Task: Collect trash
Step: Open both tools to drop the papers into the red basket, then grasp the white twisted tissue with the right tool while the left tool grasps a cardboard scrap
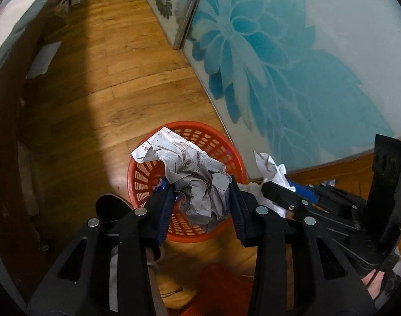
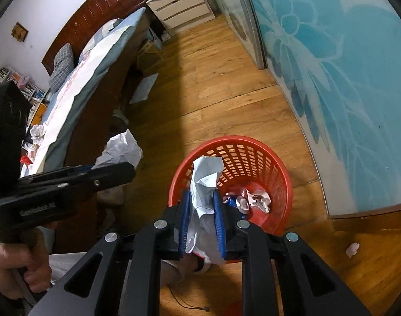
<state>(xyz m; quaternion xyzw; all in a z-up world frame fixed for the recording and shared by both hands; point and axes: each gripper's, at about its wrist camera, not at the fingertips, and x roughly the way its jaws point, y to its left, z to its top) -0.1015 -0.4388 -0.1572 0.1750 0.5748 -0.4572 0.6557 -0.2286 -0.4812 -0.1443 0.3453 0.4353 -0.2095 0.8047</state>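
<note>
A red mesh waste basket (image 1: 221, 142) (image 2: 253, 155) stands on the wooden floor beside a glass door. My left gripper (image 1: 200, 184) is shut on a big crumpled grey-white paper (image 1: 192, 173) and hangs over the basket's mouth. My right gripper (image 2: 203, 197) is shut on a crumpled pale blue-white paper (image 2: 204, 184), above the basket's near rim. Crushed wrappers and paper scraps (image 2: 250, 200) lie in the basket's bottom. The right gripper (image 1: 277, 188) with its paper also shows at the right of the left wrist view. The left gripper (image 2: 121, 171) with its paper shows at the left of the right wrist view.
A frosted glass door with a blue flower (image 1: 292, 60) runs along the right. A bed (image 2: 95, 60) with a dark wooden frame lies left, a white drawer unit (image 2: 182, 5) beyond it. A paper scrap (image 2: 352, 248) lies on the floor at the right. A hand (image 2: 18, 263) holds the left gripper.
</note>
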